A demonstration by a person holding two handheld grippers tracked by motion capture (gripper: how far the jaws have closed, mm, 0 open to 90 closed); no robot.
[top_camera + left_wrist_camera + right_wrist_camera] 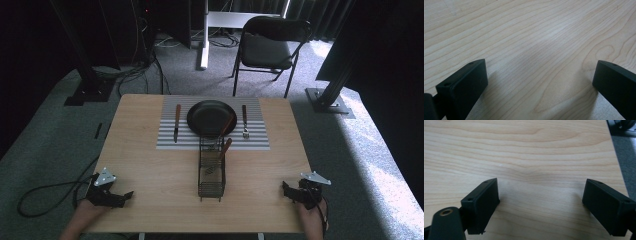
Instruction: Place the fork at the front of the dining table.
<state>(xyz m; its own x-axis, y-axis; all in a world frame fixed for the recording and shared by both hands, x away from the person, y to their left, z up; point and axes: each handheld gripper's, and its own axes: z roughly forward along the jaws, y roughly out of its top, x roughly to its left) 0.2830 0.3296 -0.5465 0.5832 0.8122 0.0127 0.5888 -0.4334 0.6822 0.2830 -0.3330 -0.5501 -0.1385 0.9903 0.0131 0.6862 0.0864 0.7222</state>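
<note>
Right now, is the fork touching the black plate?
Apart. The high view shows a strip of striped placemat between the fork and the black plate.

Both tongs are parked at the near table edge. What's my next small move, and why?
Probably bring the right tongs, open and empty, forward toward the wire basket: wooden-handled utensils stand in it, while the knife and fork already flank the black plate.
</note>
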